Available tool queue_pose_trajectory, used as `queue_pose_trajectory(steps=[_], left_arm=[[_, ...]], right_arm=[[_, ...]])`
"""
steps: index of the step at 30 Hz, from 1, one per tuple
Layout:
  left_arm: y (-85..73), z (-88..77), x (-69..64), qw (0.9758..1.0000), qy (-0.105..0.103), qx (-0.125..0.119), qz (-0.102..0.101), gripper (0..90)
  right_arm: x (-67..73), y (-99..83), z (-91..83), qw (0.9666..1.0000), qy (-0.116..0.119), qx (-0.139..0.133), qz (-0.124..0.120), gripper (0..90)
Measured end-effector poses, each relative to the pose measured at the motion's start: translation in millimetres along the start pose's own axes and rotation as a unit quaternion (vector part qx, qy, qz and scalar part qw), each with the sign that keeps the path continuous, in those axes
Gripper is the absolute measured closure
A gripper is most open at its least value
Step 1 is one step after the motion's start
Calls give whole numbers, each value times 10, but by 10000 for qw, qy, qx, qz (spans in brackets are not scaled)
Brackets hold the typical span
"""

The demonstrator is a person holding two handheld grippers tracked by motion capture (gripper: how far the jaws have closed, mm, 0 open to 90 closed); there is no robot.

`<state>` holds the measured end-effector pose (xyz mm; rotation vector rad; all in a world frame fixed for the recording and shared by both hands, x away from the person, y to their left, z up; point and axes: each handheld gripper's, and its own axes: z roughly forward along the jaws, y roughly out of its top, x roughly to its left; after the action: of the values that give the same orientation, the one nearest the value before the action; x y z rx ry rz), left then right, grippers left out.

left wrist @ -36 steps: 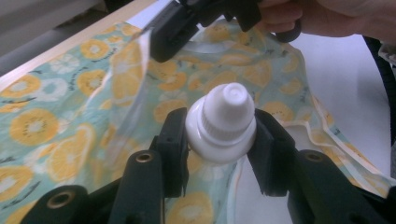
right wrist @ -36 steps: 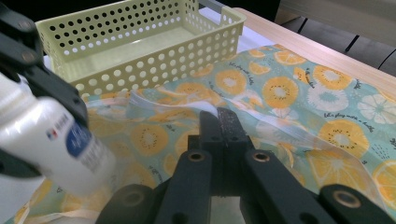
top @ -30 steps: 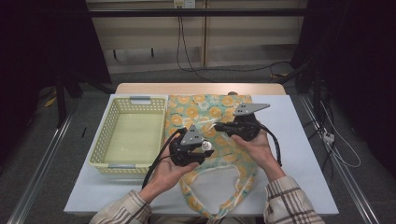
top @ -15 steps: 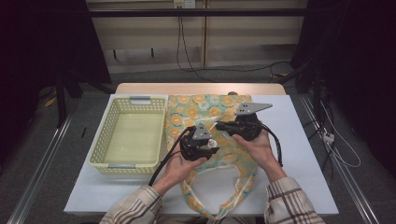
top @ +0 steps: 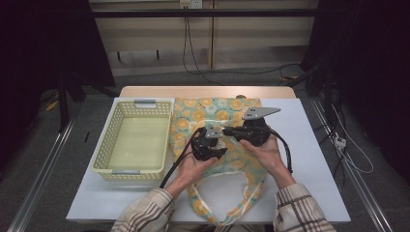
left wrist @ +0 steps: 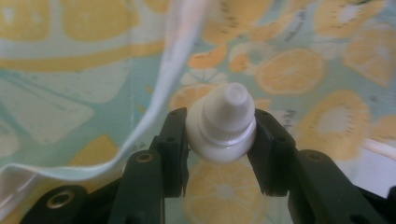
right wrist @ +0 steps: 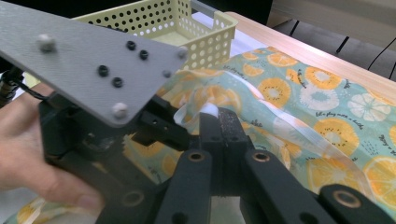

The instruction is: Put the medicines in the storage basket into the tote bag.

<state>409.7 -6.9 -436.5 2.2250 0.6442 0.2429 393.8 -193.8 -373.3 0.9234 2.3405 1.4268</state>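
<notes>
While both grippers meet over one fruit-print bag [top: 227, 145]: left gripper [left wrist: 219, 154] clamping one white cap [left wrist: 223, 125], right gripper [right wrist: 218, 122] pinching the bag's rim, one yellow basket [top: 112, 163] at nine o'clock.

Plaid beige sleeves [top: 145, 215], black claws, grey three-cornered plate [top: 260, 113] with screws, trailing black cables [top: 171, 169]

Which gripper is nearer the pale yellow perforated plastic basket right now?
Left. The left gripper is over the fruit-print fabric bag beside the pale yellow perforated plastic basket; the right gripper is farther across the bag.
</notes>
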Motion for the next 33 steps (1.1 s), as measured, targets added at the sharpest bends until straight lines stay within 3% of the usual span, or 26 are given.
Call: queue_pose_trajectory(steps=[8,9,10,11,15,18,22,27,28,29,33], left_arm=[[-27,34,28,9999,-75,-29,-135,576],[-19,23,25,9999,-48,-62,-125,539],[-8,4,16,9999,113,-17,-72,512],[-8,-2,28,9999,-27,-76,-82,500],[-11,-38,30,9999,-56,-69,-76,434],[4,-75,-3,9998,-130,-100,-121,311],[21,-147,-80,9996,-222,-169,13,207],[11,-248,-129,9988,-431,-197,148,131],[8,-274,-145,9992,-320,-191,139,116],[-3,-294,-139,9986,-447,-247,136,113],[-6,-371,-156,9983,-532,-169,142,93]], right_arm=[[2,-13,20,10000,-40,52,-18,900],[3,-12,16,10000,-44,47,-12,900],[2,-10,12,10000,-45,34,-13,900],[-1,-9,7,10000,-45,23,-17,900],[-10,-13,2,10000,-57,18,2,900],[-12,-14,4,10000,-63,19,4,900],[-27,-1,-7,10000,-54,-37,34,900],[-55,-1,-19,9999,-75,-70,83,900],[-57,-2,-20,9999,-79,-70,85,900],[-58,-3,-20,9999,-77,-67,82,900],[-60,-10,-16,9999,-66,-50,76,900]])
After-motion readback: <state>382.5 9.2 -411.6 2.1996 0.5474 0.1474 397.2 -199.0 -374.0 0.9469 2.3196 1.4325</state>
